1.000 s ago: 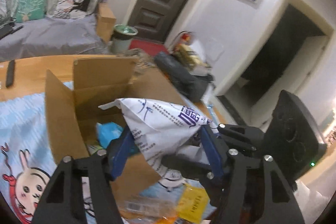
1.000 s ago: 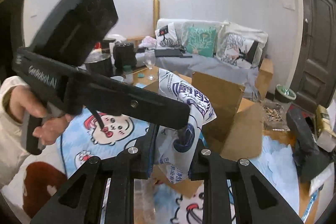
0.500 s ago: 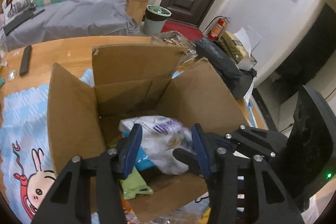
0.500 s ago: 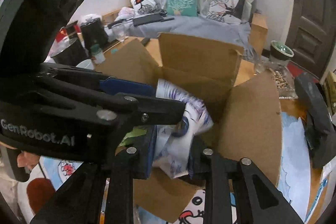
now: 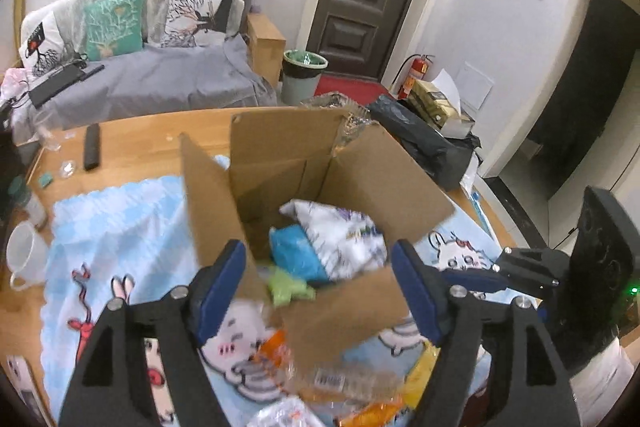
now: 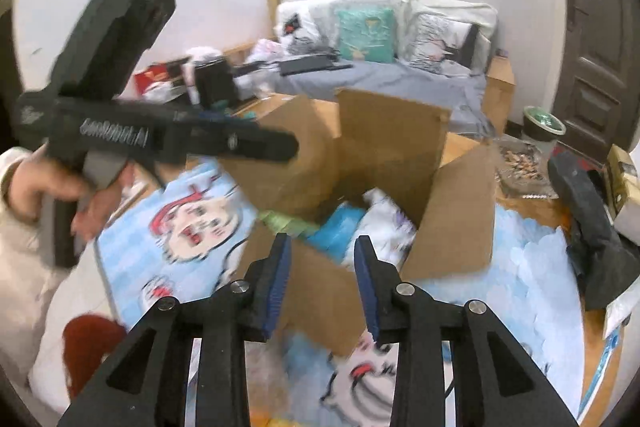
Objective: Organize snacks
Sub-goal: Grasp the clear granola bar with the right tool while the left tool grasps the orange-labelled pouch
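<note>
Now the white printed snack bag [image 5: 340, 239] lies inside the open cardboard box [image 5: 400, 187], resting on a blue packet [image 5: 296, 255] with a green packet [image 5: 288, 289] just near of it. Both grippers have let it go. The left gripper [image 5: 316, 283] has its jaws spread wide, having just been opening, and nothing sits between them; the near wall of the box shows through the gap. The right gripper [image 6: 322, 269] has also just been opening, its jaws released and parted only a little, with nothing pinched; it hangs over the near edge of the box. In the right wrist view the person's left hand [image 6: 76, 191] grips the handle of its tool at the left.

So the step in hand looks like the end of one placement: the bag is dropped and the grippers are clear of it. More snacks lie loose on the blue cartoon cloth [image 5: 120, 227] on the counter [image 5: 140, 131], near of the box: an orange packet [image 5: 272, 347], a clear wrapper [image 5: 340, 379] and a yellow packet [image 5: 420, 375]. The next move probably calls for lowering one gripper to one of these, closing on a free edge and lifting it over the near flap.
</note>
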The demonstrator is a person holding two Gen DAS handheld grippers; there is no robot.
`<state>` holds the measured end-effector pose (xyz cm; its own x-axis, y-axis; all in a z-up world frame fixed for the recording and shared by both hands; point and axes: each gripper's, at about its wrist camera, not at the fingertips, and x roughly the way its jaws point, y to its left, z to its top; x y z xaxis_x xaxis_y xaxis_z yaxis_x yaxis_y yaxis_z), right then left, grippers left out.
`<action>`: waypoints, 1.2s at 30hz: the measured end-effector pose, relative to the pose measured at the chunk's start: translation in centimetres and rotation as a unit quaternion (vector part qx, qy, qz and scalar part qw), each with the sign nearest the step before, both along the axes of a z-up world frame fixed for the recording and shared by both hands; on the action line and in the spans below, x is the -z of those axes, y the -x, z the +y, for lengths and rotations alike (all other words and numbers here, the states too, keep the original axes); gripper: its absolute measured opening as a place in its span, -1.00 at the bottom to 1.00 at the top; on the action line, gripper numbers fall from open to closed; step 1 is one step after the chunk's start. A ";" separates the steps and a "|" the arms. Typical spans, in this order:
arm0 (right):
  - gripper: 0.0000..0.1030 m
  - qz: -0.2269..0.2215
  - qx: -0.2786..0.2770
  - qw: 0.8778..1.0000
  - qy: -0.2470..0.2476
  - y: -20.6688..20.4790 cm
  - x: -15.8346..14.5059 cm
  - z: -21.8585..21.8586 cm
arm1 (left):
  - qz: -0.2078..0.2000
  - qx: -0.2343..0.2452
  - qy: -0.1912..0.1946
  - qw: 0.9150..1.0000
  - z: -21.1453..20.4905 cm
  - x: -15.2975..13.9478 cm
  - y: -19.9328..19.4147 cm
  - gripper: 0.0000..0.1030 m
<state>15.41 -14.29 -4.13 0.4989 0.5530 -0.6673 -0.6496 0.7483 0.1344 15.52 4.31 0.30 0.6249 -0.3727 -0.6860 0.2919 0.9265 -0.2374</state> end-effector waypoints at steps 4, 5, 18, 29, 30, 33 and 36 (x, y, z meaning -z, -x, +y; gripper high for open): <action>-0.37 0.021 -0.040 0.999 -0.004 3.9 2.3 -0.3 | -0.006 -0.017 -0.006 1.000 1.3 1.3 4.0 0.41; -0.37 0.026 -0.050 0.998 -0.001 4.5 3.0 -0.1 | -0.005 -0.022 -0.008 1.000 1.6 2.0 5.1 0.41; -0.16 0.076 -0.077 0.992 0.065 5.2 11.6 3.5 | 0.097 -0.090 -0.004 0.991 1.8 14.5 13.3 0.41; -0.07 0.078 -0.070 0.991 0.081 4.4 13.2 5.0 | 0.103 -0.118 -0.035 0.987 0.3 16.2 14.2 0.44; -0.07 0.078 -0.071 0.991 0.083 4.2 13.2 5.3 | 0.099 -0.119 -0.048 0.987 0.0 16.3 14.1 0.44; -0.07 0.074 -0.067 0.991 0.087 4.1 13.3 5.4 | 0.089 -0.122 -0.071 0.986 -0.7 16.5 13.9 0.44; -0.07 0.072 -0.063 0.991 0.090 3.8 13.7 6.0 | 0.079 -0.122 -0.084 0.986 -1.0 16.7 13.7 0.44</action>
<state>11.61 -8.33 -17.80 0.3251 0.4699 -0.8206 -0.7234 0.6825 0.1042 1.87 3.30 -16.38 0.5620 -0.0968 -0.8215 0.0274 0.9948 -0.0985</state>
